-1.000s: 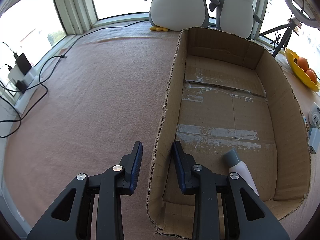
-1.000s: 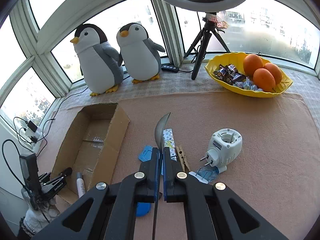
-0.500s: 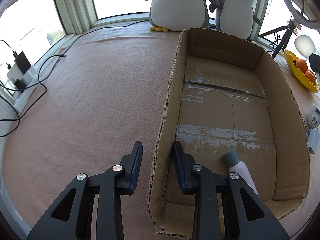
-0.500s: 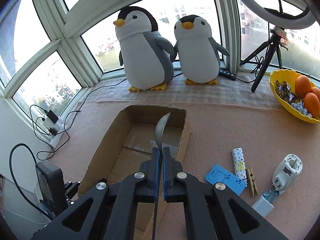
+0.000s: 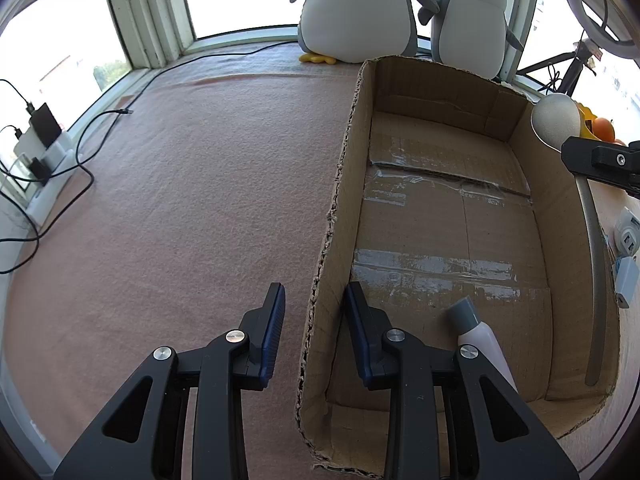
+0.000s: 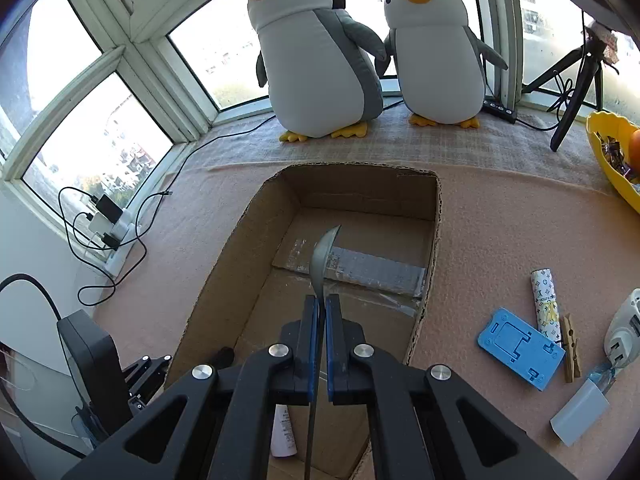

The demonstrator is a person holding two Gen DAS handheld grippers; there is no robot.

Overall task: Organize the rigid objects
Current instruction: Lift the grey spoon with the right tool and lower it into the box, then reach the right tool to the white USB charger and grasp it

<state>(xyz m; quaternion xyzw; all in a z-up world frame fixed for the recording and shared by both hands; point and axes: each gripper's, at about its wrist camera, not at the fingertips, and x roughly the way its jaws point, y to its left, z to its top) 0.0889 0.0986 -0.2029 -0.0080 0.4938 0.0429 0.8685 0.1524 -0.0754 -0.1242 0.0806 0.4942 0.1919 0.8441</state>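
One metal spoon [image 6: 322, 258] is clamped edgewise in the right claw [image 6: 322, 320] above the cardboard box [image 6: 236, 256]. One white tube [image 5: 482, 330] is lodged inside; the left claw [image 5: 314, 320] is spread, straddling the box wall.

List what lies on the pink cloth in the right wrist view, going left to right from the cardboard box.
Cardboard box → blue plastic holder → patterned tube → wooden clothespin → white plug adapter.

A pinkish felt-covered worktop [image 6: 500, 240] carries an open cardboard box [image 6: 438, 216], a blue plastic holder [image 6: 520, 348], a patterned tube [image 6: 545, 304], a wooden clothespin [image 6: 571, 354] and white plug adapters [image 6: 622, 336].
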